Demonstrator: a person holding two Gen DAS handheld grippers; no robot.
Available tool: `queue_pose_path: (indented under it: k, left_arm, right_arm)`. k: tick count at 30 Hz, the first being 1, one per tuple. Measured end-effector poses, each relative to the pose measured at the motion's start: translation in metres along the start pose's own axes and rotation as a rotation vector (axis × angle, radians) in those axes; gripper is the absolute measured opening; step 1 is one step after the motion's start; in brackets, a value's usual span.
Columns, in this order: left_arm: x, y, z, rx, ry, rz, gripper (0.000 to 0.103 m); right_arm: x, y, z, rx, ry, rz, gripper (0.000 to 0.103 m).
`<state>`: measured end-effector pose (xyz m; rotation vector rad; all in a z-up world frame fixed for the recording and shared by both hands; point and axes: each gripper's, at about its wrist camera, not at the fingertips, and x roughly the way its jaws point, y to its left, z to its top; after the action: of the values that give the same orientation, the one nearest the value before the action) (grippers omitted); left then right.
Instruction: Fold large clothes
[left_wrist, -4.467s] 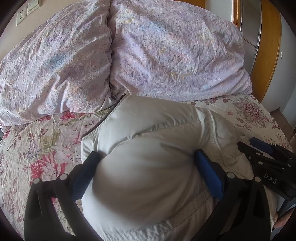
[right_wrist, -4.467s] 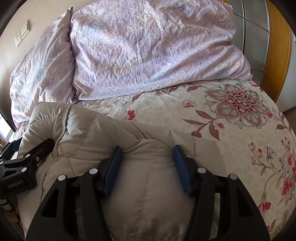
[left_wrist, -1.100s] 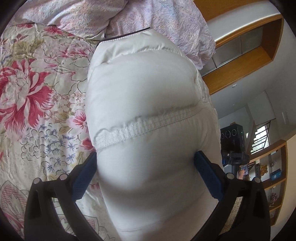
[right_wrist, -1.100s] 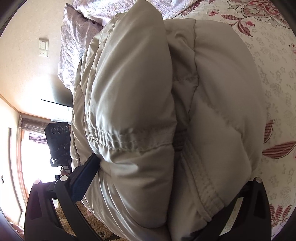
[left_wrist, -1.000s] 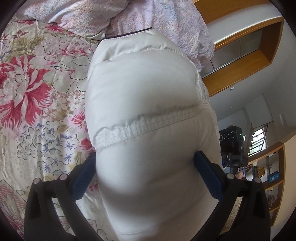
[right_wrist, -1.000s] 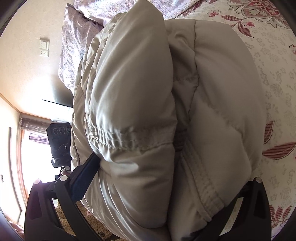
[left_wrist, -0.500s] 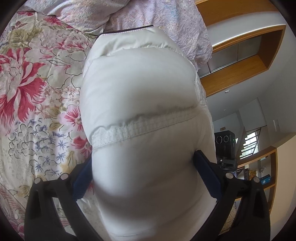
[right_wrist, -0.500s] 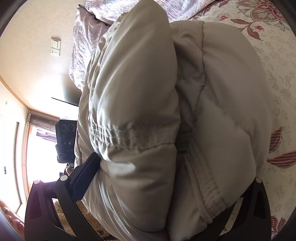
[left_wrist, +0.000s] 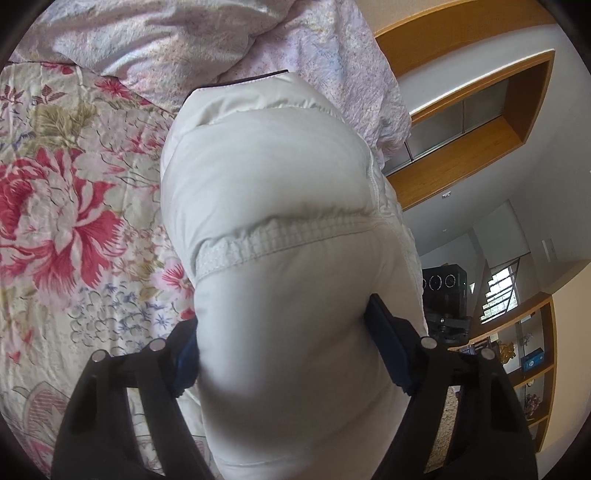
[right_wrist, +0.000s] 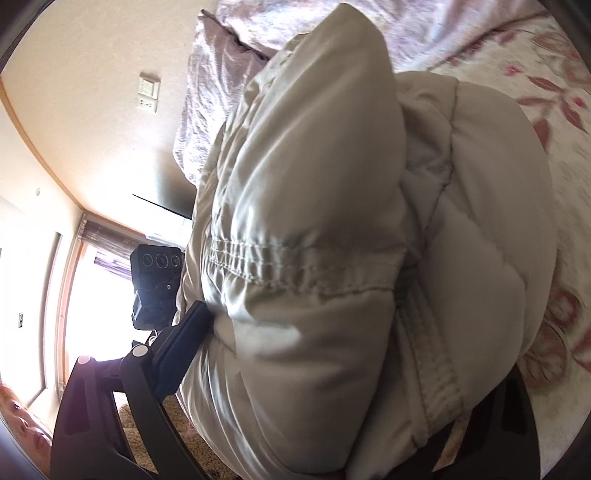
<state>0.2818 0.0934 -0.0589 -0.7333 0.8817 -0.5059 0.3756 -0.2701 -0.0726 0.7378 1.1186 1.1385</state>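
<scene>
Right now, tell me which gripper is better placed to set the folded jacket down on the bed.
Left, probably. The left gripper has both blue pads pressed into the puffy jacket, its jaws just closing, with floral bedspread beside it. The right gripper holds a thicker bundle, with one finger hidden.

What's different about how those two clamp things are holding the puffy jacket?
The left gripper has both blue pads visible, squeezing a narrow bundle of the jacket; its jaws have just been closing. The right gripper shows only one pad; the other side is buried under a bulkier fold of the jacket. Its jaws stand wider. Both clamp the same jacket over the floral bedspread.
</scene>
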Motion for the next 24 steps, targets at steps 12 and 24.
queue_pose_path:
  k: [12, 24]
  left_arm:
    - [-0.075, 0.054, 0.024, -0.053, -0.197, 0.105, 0.078]
    - [-0.079, 0.063, 0.028, -0.023, -0.225, 0.254, 0.093]
  right_arm:
    - [0.094, 0.040, 0.052, -0.083, 0.083, 0.016, 0.094]
    - [0.104, 0.018, 0.042, 0.018, 0.065, -0.126, 0.102]
